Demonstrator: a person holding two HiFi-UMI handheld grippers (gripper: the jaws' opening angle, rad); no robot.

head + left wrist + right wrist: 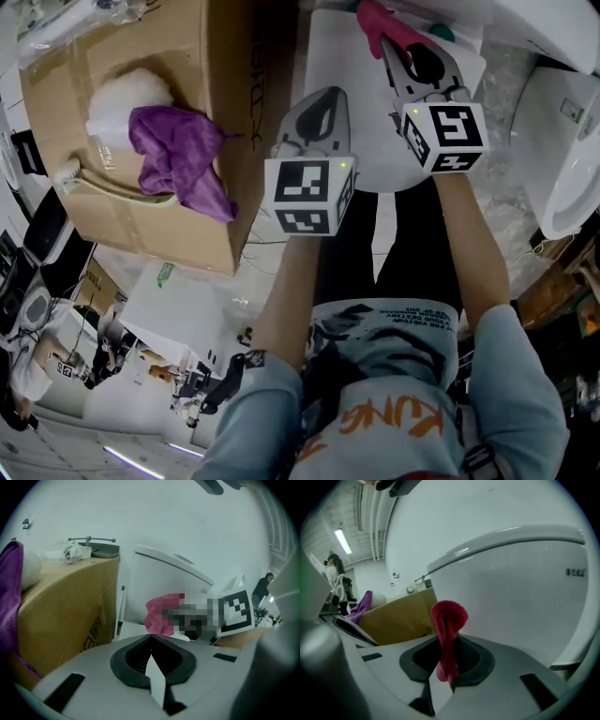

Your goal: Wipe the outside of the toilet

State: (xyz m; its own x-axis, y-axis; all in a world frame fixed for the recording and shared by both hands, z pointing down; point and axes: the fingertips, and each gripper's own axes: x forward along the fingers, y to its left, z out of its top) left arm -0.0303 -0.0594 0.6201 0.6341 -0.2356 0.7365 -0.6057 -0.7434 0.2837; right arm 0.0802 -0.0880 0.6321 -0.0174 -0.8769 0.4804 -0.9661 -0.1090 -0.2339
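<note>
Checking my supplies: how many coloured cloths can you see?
2: a pink cloth clamped in the right gripper, and a purple cloth draped on the cardboard box. More may be hidden.

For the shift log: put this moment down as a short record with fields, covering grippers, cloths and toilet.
left gripper: jaws shut, nothing between them
right gripper: shut on the red cloth, which sticks up past the jaws
toilet: white, just ahead of the right gripper; whether the cloth touches it cannot be told
cardboard box: left of the toilet
purple cloth: draped on the box, untouched
</note>
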